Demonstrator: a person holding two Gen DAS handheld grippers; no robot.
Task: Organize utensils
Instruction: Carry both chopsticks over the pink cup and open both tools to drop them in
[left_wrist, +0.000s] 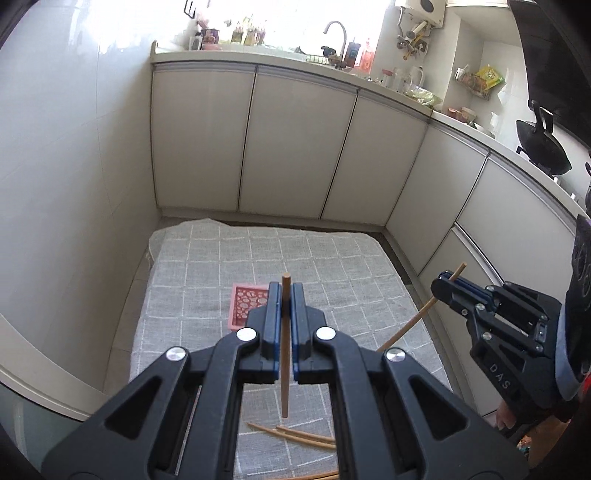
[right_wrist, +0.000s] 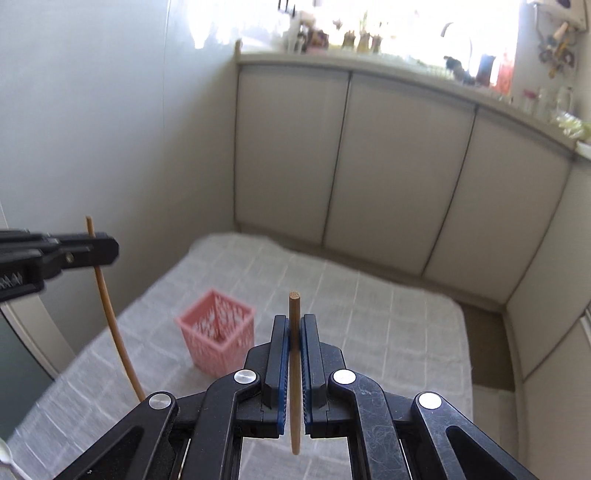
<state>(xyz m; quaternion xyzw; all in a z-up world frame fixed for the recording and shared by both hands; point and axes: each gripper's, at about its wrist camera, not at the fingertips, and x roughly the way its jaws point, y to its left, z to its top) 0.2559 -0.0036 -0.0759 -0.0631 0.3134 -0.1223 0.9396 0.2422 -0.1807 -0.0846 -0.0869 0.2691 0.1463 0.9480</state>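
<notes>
Both tongs are clamped on a chopstick right now. The left tongs (left_wrist: 284, 295) have their blue-lined pads pinched tight on a round light-brown wooden chopstick (left_wrist: 285, 350) that stands pretty much upright, long axis vertical, with a short stub poking above the tips and the longer part hanging down between the black arms. Its lower end hangs free above the grey checked cloth covering the bench (left_wrist: 207, 273).

The right tongs (right_wrist: 294, 328) do the same thing with a second round wooden chopstick (right_wrist: 295, 373): upright, flat cut end on top, tapered end pointing down, held near its upper third. From the left wrist view that same stick looks slanted, upper end up and away, lower end heading down toward the cloth, and the right tongs sit off to the right of the left pair, level with them and well apart.

From the right wrist view the left tongs (right_wrist: 107, 248) come in from the left edge, held about horizontal, chopstick (right_wrist: 110, 317) crossing them vertically (the bend looks like lens curve).

The pink square plastic lattice basket (right_wrist: 218, 336) stands upright on the cloth, ahead of and below both tongs, a bit left of the right pair and mostly hidden behind the left pair in its own view. Under the left tongs, on the near part of the cloth, lie a few loose wooden chopsticks (left_wrist: 295, 435), flat and roughly crosswise.
</notes>
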